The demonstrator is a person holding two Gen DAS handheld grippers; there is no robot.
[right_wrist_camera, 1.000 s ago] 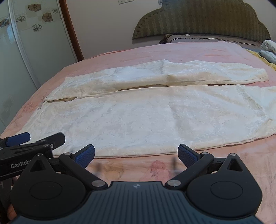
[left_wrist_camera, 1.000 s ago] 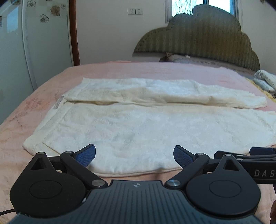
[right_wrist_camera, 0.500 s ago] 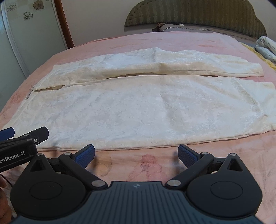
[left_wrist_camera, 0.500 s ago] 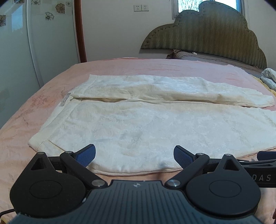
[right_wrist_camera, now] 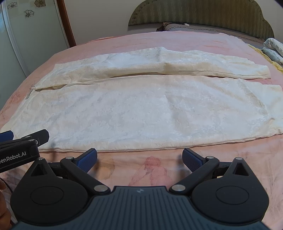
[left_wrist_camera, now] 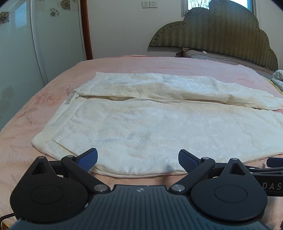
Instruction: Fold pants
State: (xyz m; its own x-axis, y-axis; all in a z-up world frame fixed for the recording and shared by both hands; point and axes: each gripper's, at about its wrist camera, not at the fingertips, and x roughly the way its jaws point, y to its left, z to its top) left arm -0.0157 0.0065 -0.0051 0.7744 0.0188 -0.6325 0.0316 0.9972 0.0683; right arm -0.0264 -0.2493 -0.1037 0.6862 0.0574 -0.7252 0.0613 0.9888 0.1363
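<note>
The cream pants (left_wrist_camera: 150, 127) run off the right edge (cuffs hidden), and the left gripper (left_wrist_camera: 138, 158) and right gripper (right_wrist_camera: 139, 158) both gape wide, holding nothing.

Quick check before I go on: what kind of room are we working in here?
Most likely a bedroom. The cream pants lie spread on a bed with a pink blanket, an upholstered scalloped headboard stands behind it, and a pillow rests at its foot.

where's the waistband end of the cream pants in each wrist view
Left wrist: waistband at the left, just beyond the open left gripper.
Right wrist: waistband at the far left edge, beyond the open right gripper.
Shared landmark: the green headboard at the top.
</note>
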